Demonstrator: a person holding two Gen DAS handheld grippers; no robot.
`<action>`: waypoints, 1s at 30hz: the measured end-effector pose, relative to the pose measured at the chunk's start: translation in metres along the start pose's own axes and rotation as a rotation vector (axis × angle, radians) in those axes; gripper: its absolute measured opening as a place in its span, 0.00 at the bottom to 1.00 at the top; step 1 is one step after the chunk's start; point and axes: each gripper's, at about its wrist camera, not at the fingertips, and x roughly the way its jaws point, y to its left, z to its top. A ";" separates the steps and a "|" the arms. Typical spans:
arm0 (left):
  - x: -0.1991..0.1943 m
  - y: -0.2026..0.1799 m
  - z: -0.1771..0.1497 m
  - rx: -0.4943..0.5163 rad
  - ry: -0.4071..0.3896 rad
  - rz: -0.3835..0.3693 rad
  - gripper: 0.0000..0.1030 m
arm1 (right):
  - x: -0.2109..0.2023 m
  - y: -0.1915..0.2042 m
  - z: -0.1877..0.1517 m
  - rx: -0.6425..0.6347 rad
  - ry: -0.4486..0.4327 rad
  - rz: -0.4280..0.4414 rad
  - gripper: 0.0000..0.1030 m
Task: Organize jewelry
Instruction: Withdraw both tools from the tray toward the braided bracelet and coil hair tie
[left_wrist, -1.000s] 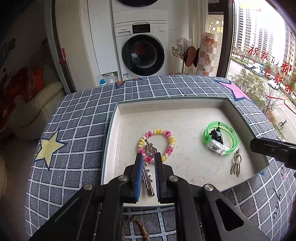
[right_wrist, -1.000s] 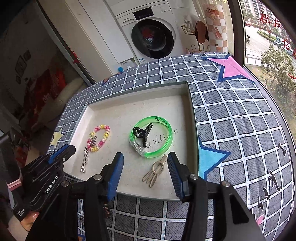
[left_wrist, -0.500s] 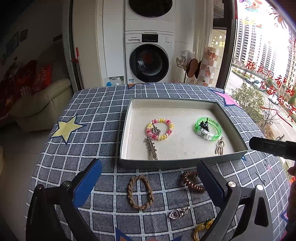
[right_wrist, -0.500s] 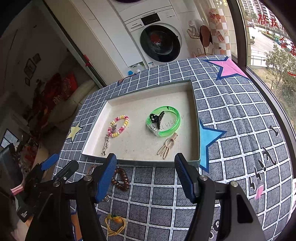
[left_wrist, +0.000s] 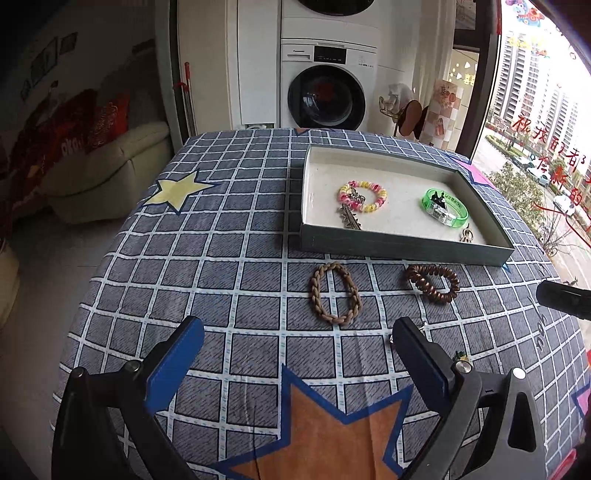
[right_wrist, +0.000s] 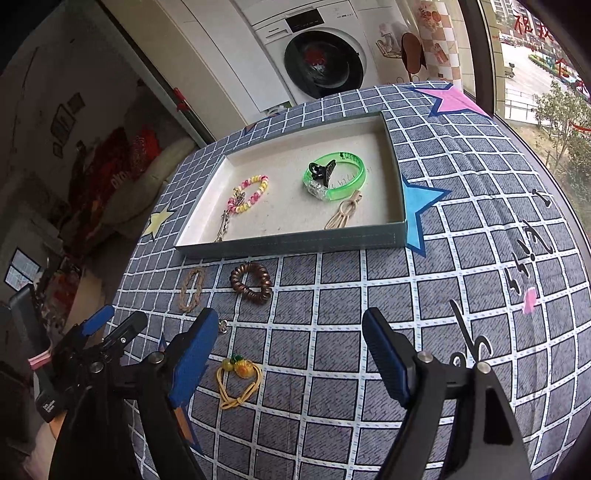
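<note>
From the left wrist view, the left gripper (left_wrist: 297, 345) stands with its jaws spread wide and nothing between them, only checked tablecloth (left_wrist: 229, 258) and the tip of an orange star. Just ahead of the gap lies a braided tan loop (left_wrist: 335, 293), and ahead of the right-hand jaw a brown coil hair tie (left_wrist: 433, 283); a small metal charm peeks out beside that jaw's tip, too hidden to name. Farther ahead, past both loops, sits the shallow tray (left_wrist: 402, 246), holding a pink-and-yellow bead bracelet (left_wrist: 362, 196) with a silver hairpin (left_wrist: 350, 218) touching it, a green bangle (left_wrist: 445, 208) with a black claw clip inside its ring, and a beige clip (left_wrist: 467, 234) near the tray's near wall. From the right wrist view, the right gripper (right_wrist: 290, 345) has its jaws opening, with nothing caught between them. A yellow elastic with a fruit charm (right_wrist: 238, 380) lies close beside the left-hand jaw, near its inner face. Ahead of that jaw is the brown coil hair tie (right_wrist: 252, 283), with the braided loop (right_wrist: 192, 290) to its left. The tray (right_wrist: 295, 242) lies farther ahead with the green bangle (right_wrist: 336, 177), bead bracelet (right_wrist: 249, 194) and beige clip (right_wrist: 343, 216) inside. The left gripper (right_wrist: 107, 325) shows off to the left.
</note>
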 end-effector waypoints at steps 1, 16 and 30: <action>0.000 0.001 -0.003 -0.002 0.008 -0.007 1.00 | 0.001 0.000 -0.003 0.000 0.009 -0.003 0.80; 0.031 0.014 -0.002 -0.052 0.077 0.009 1.00 | 0.026 0.014 -0.013 -0.036 0.089 -0.082 0.80; 0.063 0.003 0.013 -0.017 0.116 -0.019 1.00 | 0.066 0.029 0.015 -0.048 0.110 -0.122 0.80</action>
